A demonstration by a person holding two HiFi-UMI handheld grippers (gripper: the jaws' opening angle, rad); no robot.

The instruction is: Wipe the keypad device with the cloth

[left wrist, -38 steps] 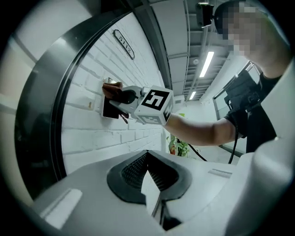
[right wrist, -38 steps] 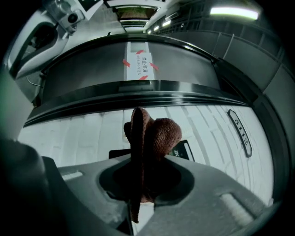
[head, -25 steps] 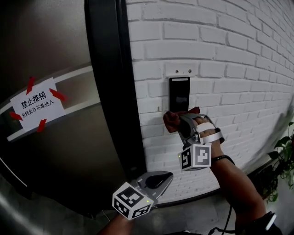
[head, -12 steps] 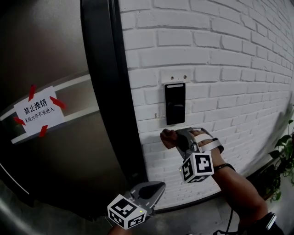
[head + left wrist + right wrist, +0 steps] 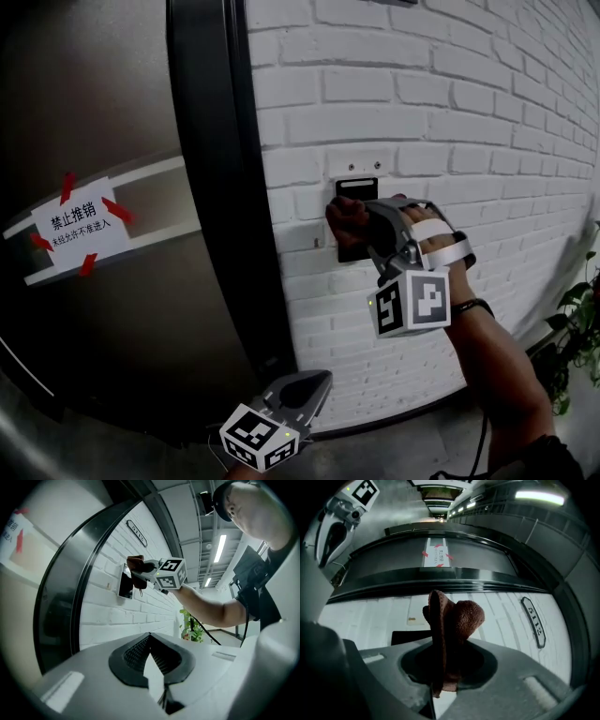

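Note:
A black keypad device (image 5: 355,187) hangs on the white brick wall (image 5: 450,122). My right gripper (image 5: 366,225) is shut on a reddish-brown cloth (image 5: 343,217), and the cloth is pressed against the device's middle, hiding most of its face. In the right gripper view the bunched cloth (image 5: 452,620) stands up between the jaws, with a strip of the keypad device (image 5: 405,637) behind it. My left gripper (image 5: 305,386) hangs low near the door frame, shut and holding nothing. From the left gripper view the cloth (image 5: 136,564) sits against the keypad device (image 5: 124,581).
A dark metal door (image 5: 94,112) with a taped paper sign (image 5: 80,225) fills the left side, bounded by a black door frame (image 5: 211,187). A potted plant (image 5: 583,319) stands at the far right. A room number plate (image 5: 534,620) is fixed on the wall.
My right gripper has carried the cloth upward from below the keypad device onto its face. The left gripper has stayed low, almost still.

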